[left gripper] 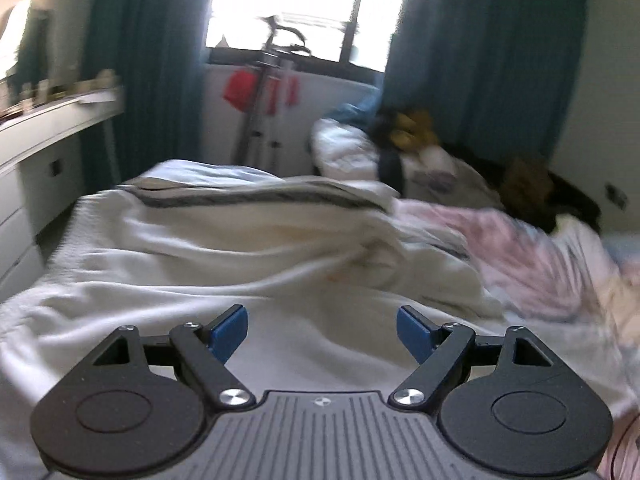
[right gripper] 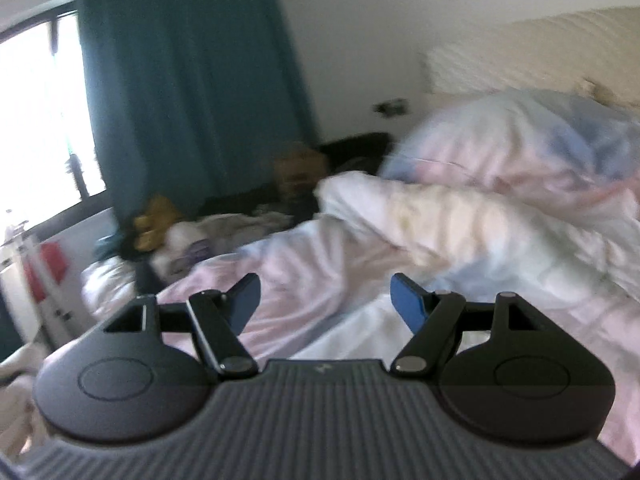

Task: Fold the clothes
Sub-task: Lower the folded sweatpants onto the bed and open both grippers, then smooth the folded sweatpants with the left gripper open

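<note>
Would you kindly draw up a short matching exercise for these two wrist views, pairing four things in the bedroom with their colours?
Things:
1. curtain
2. blanket lying in front of the left gripper
3. item hanging on the drying rack
4. pads of the right gripper

Colours:
A. red
B. blue
C. teal
D. white with a grey stripe

Pairs: 1-C, 2-D, 3-A, 4-B

The right tool (right gripper: pixel 323 305) hangs wide apart, empty, above a pink-and-white duvet (right gripper: pixel 320 256).
</note>
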A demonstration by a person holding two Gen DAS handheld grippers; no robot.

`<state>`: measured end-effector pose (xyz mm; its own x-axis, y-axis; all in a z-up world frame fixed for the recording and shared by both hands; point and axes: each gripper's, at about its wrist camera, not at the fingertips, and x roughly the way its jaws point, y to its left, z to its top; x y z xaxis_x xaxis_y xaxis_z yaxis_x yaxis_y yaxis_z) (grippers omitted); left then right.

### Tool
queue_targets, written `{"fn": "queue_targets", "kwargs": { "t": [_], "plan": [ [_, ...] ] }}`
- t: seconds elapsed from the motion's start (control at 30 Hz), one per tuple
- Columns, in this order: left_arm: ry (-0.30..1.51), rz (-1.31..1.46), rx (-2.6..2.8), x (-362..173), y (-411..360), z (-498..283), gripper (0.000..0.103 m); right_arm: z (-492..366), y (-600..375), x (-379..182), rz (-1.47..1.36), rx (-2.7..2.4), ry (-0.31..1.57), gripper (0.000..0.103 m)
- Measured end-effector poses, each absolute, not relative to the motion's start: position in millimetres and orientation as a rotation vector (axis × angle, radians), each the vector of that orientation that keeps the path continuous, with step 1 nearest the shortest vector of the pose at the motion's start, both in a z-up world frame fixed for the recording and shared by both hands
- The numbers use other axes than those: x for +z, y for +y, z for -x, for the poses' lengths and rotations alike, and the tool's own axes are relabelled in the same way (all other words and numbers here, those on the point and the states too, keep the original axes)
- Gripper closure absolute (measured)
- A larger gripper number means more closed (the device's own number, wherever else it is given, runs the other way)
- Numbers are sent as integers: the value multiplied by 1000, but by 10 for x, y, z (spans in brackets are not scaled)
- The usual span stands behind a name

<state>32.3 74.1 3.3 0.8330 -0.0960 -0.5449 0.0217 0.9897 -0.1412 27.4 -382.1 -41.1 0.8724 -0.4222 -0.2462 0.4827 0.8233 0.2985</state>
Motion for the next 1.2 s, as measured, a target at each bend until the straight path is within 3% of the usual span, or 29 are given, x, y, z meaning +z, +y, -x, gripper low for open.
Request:
{"fn": "queue_targets", "kwargs": {
  "t": [0.37,0.7,0.77,1.07,1.2],
  "plan": [
    [569,45,-196,-402,89,-696,20,-540,-3249,-450,-300,-117,236,29],
    [635,103,-142,-753,285,-764,20,-1277,-2865,-864,-305,163,349,29],
    [639,119,-127,-775,330,-746,20,-1440,-2836,-979,-300,173,405,35],
    [708,84,-75,-971,334,-843,20,-2027,-2736,-1305,-287,171,539,36],
    [740,70,-64,-1071,302,-927,20,-2140,-3039,-1401,-567,174,616,35]
  ]
}}
